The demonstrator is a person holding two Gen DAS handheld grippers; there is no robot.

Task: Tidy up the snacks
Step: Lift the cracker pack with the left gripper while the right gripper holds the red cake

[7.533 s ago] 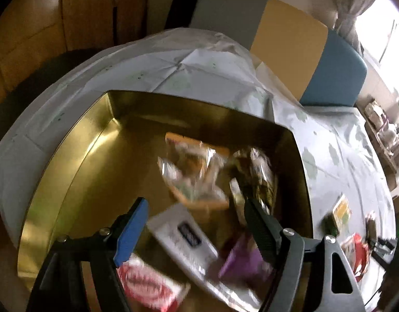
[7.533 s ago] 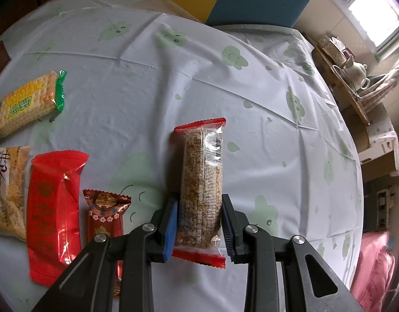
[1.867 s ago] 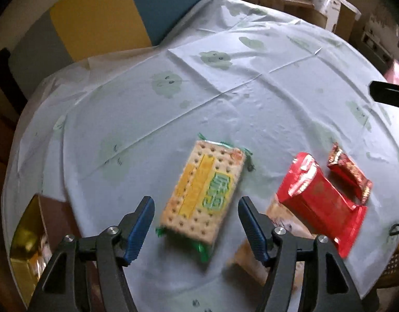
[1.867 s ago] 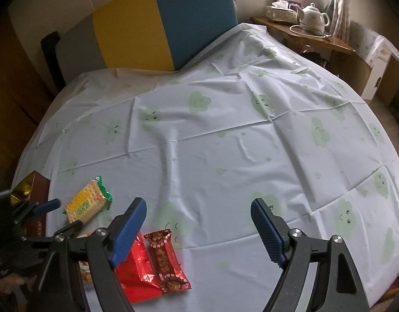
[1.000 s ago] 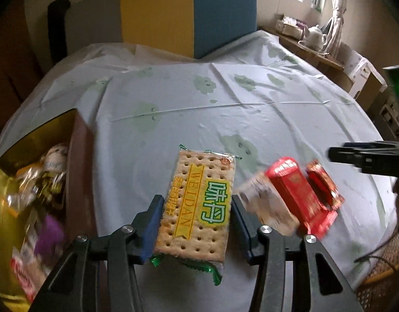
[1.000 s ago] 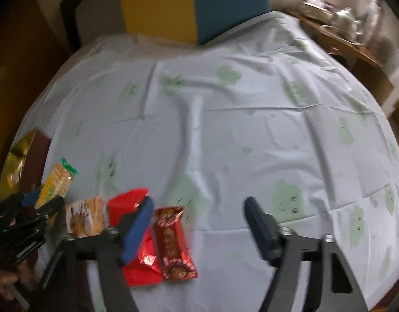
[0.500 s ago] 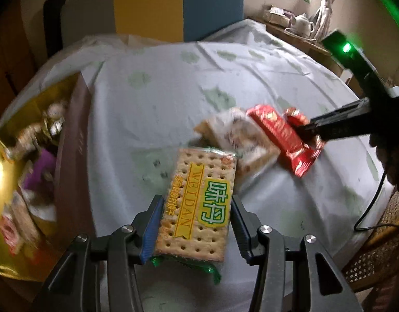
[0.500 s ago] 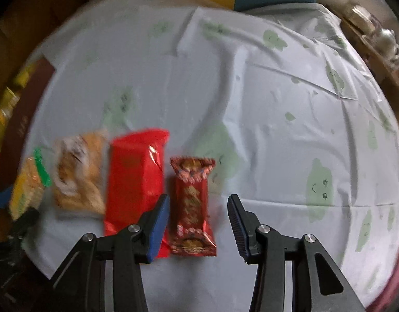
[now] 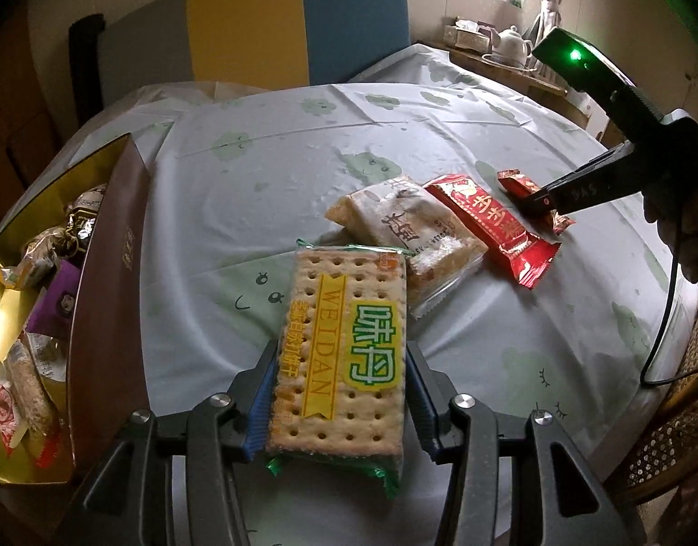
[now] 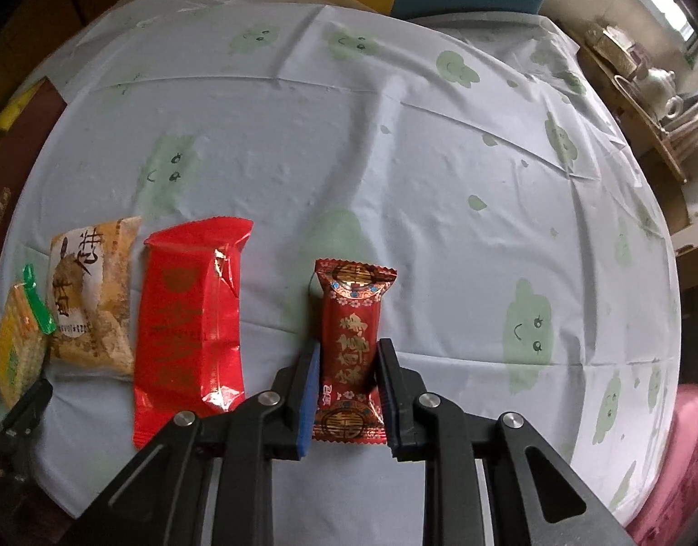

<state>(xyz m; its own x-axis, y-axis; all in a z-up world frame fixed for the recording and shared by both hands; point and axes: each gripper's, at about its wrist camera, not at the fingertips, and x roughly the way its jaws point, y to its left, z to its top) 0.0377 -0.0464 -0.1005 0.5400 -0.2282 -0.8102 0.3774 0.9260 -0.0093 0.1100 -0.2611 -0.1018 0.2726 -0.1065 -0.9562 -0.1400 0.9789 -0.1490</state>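
My left gripper (image 9: 340, 391) is shut on a WEIDAN cracker pack (image 9: 340, 346) and holds it above the table, to the right of the gold snack box (image 9: 108, 300). My right gripper (image 10: 349, 386) is shut on a small dark red candy bar (image 10: 351, 346) that lies on the tablecloth; it also shows in the left wrist view (image 9: 535, 200). A bright red packet (image 10: 189, 318) and a tan pastry pack (image 10: 94, 295) lie to its left.
The gold box holds several wrapped snacks (image 9: 44, 245). The round table has a pale cloth with green clouds (image 10: 394, 136). A yellow and blue chair (image 9: 258, 32) stands behind it. A teapot (image 10: 663, 91) sits on a side shelf.
My right gripper has closed on the small dark red candy bar. My left gripper has kept hold of the cracker pack and shifted slightly.
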